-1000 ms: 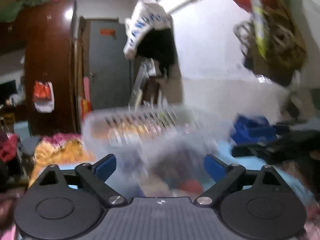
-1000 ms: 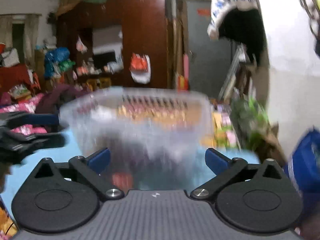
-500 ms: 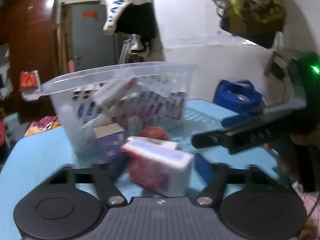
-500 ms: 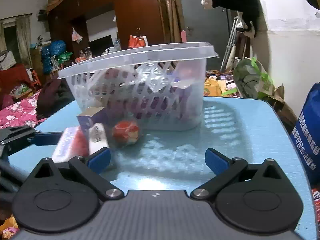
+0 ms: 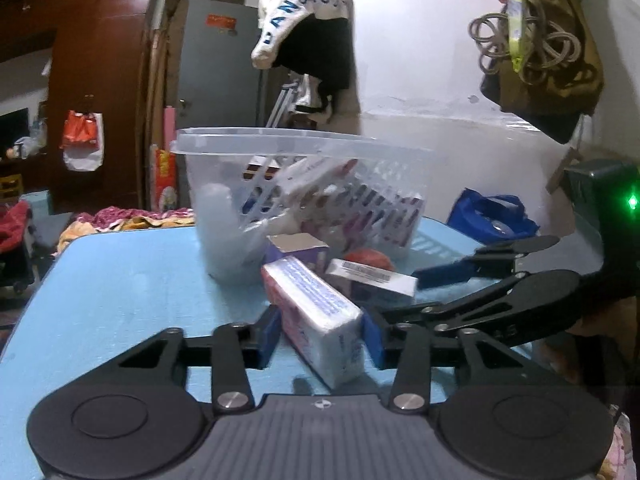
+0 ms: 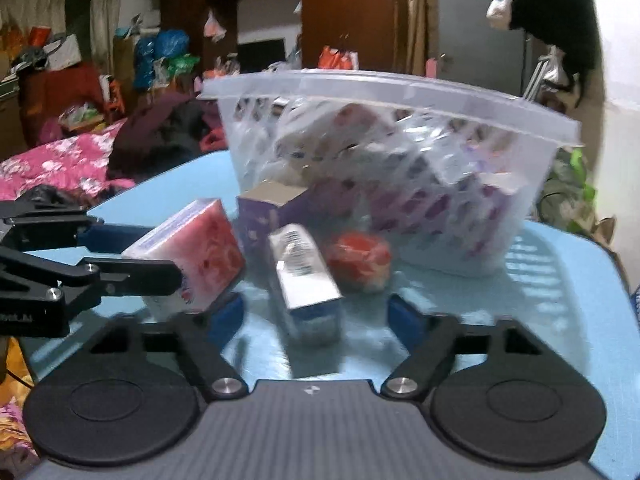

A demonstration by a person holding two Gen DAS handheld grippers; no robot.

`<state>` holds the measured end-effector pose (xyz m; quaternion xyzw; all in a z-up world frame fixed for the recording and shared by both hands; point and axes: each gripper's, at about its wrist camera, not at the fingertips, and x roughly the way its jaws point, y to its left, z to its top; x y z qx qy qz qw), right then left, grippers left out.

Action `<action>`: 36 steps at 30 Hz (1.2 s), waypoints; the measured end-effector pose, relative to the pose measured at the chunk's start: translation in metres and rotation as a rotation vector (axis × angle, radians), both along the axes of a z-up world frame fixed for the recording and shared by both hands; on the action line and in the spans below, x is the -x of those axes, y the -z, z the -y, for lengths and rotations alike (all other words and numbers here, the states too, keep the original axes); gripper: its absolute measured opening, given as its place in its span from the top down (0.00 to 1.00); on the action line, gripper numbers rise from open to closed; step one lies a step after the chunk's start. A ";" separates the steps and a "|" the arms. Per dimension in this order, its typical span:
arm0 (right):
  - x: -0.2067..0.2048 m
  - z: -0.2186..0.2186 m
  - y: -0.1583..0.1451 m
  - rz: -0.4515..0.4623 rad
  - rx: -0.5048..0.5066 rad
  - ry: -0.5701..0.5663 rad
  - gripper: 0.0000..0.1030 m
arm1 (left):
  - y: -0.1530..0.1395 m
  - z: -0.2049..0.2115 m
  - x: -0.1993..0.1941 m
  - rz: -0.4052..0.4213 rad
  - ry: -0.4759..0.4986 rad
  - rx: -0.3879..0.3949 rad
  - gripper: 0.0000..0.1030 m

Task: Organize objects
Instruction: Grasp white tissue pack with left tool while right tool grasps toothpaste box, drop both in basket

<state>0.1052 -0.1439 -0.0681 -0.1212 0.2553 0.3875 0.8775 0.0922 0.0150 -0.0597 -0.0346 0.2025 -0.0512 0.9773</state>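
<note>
A clear slotted plastic basket holding several packages stands on the blue table; it also shows in the right wrist view. In front of it lie a pink-and-white tissue pack, a white box with a barcode, a purple box and a red round item. My left gripper is shut on the tissue pack. My right gripper is open, with the white box between its fingers.
A blue bag sits at the table's right side. A dark wooden wardrobe and a grey door stand behind. Clothes and bags lie piled to the left. Cables hang on the white wall.
Both grippers moved down and closer to the items before the basket. The left gripper closed on the tissue pack. The right gripper came up around the white box.
</note>
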 end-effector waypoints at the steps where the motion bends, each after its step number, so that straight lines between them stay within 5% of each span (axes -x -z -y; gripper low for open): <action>1: -0.001 -0.003 0.001 -0.010 0.001 -0.013 0.41 | 0.000 0.001 0.001 0.009 -0.011 -0.006 0.40; 4: -0.002 -0.003 0.002 0.004 0.010 -0.001 0.62 | 0.000 0.007 0.003 0.018 -0.010 -0.021 0.25; 11: 0.005 0.030 0.003 0.021 -0.064 0.056 0.64 | 0.002 0.027 -0.012 -0.026 -0.048 -0.015 0.25; 13: 0.003 0.037 0.002 0.015 -0.084 0.068 0.64 | 0.005 0.029 -0.016 -0.040 -0.072 -0.012 0.39; 14: 0.003 0.040 0.002 0.009 -0.096 0.068 0.64 | 0.007 0.030 -0.016 -0.048 -0.092 -0.022 0.63; 15: 0.003 0.039 0.002 0.008 -0.099 0.067 0.64 | 0.008 0.030 -0.015 -0.044 -0.107 -0.034 0.65; 31: 0.018 0.057 -0.002 0.103 -0.292 0.069 0.64 | 0.005 0.007 0.022 0.121 -0.048 0.058 0.67; 36: 0.027 0.058 -0.030 0.140 -0.298 0.074 0.64 | -0.027 0.003 0.022 0.170 -0.001 0.085 0.66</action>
